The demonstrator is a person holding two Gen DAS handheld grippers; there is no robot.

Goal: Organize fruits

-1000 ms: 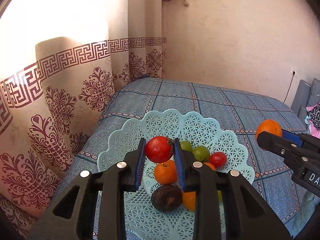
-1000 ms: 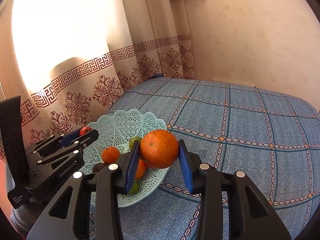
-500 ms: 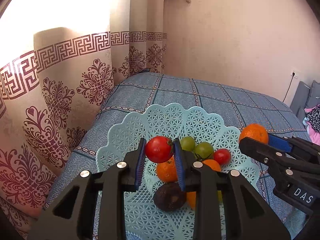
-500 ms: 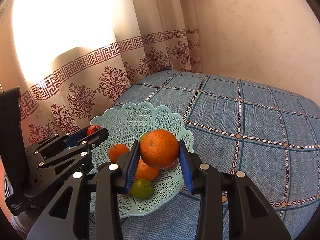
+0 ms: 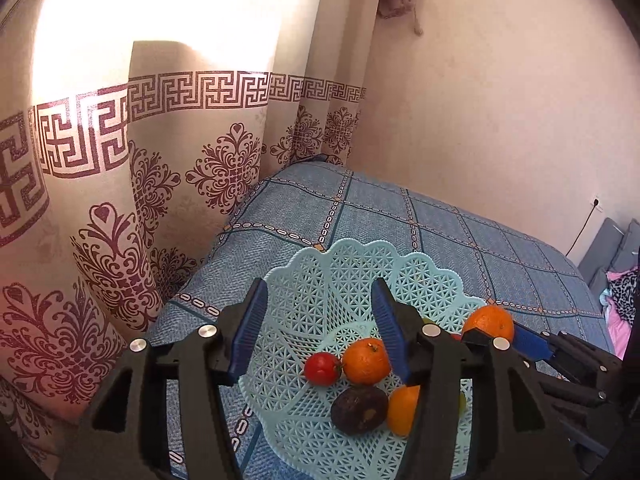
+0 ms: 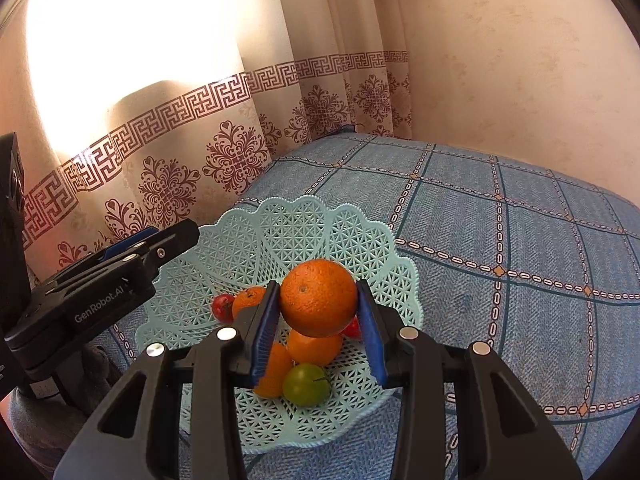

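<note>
The left tool (image 5: 316, 328) is spread and empty above the basket (image 5: 360, 264); the right tool (image 6: 318, 322) pinches one orange (image 6: 318, 298), not released yet.

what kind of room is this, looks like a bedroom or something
Probably a bedroom in a home: a blue checked bedspread over what looks like a bed, a patterned curtain at a bright window, and a lacy fruit basket on top.

text: "GenRobot.AI" | on: side of left claw (image 6: 168, 246) body | other print: unreadable
</note>
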